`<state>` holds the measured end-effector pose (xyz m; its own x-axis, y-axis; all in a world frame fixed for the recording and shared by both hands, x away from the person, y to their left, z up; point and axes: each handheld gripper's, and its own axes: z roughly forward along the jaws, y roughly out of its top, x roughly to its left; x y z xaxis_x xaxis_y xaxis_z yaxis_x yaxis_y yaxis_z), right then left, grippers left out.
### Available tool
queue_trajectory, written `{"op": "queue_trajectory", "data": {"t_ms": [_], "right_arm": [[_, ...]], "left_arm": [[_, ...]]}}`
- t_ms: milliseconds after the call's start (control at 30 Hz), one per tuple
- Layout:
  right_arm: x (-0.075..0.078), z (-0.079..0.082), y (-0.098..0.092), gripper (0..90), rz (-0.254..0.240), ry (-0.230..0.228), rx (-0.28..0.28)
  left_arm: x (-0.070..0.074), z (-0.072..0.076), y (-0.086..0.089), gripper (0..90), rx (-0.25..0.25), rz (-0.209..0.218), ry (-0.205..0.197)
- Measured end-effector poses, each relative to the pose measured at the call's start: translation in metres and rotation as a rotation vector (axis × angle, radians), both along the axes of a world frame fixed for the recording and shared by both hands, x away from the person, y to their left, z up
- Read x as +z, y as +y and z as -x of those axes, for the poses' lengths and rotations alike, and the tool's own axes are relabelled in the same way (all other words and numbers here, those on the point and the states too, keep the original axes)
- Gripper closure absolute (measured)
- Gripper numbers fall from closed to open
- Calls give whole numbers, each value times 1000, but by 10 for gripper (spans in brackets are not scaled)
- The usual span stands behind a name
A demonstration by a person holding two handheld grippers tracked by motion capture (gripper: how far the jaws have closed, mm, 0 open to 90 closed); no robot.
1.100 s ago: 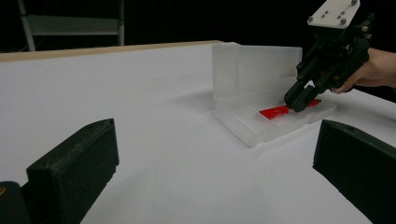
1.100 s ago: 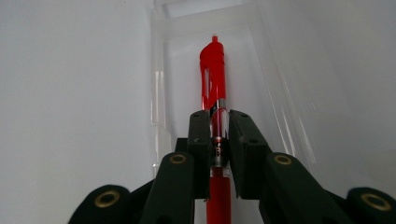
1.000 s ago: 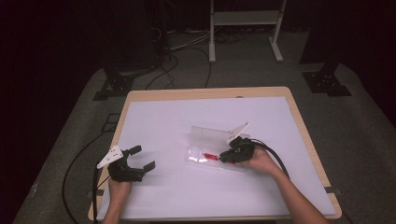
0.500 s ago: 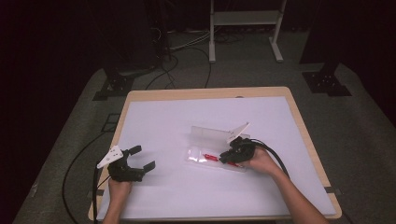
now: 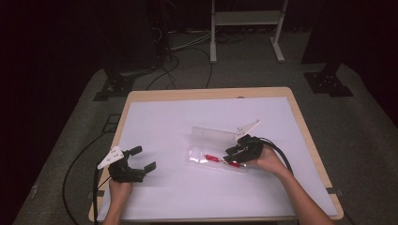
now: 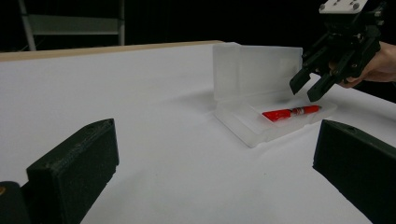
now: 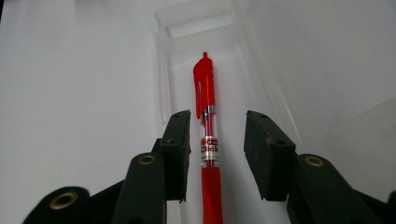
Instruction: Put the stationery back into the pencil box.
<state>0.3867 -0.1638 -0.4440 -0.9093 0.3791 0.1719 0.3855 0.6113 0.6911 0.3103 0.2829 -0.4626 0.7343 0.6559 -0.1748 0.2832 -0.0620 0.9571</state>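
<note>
- Right claw jaws have just been opening; they now stand apart either side of the red pen, pads clear of it
- Pen lies flat in the clear plastic case, lid standing up behind it
- Looks like a release: pen placed, closing the lid probably next
- Left claw wide open and empty, resting on the white table, well apart from the case
</note>
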Motion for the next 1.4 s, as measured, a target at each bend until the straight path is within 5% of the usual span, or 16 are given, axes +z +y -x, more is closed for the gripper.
{"op": "queue_trajectory", "data": {"t_ms": [1400], "right_arm": [[25,28,-55,445,-76,-39,-81]], "left_arm": [[0,0,0,0,-4,-10,-3]]}}
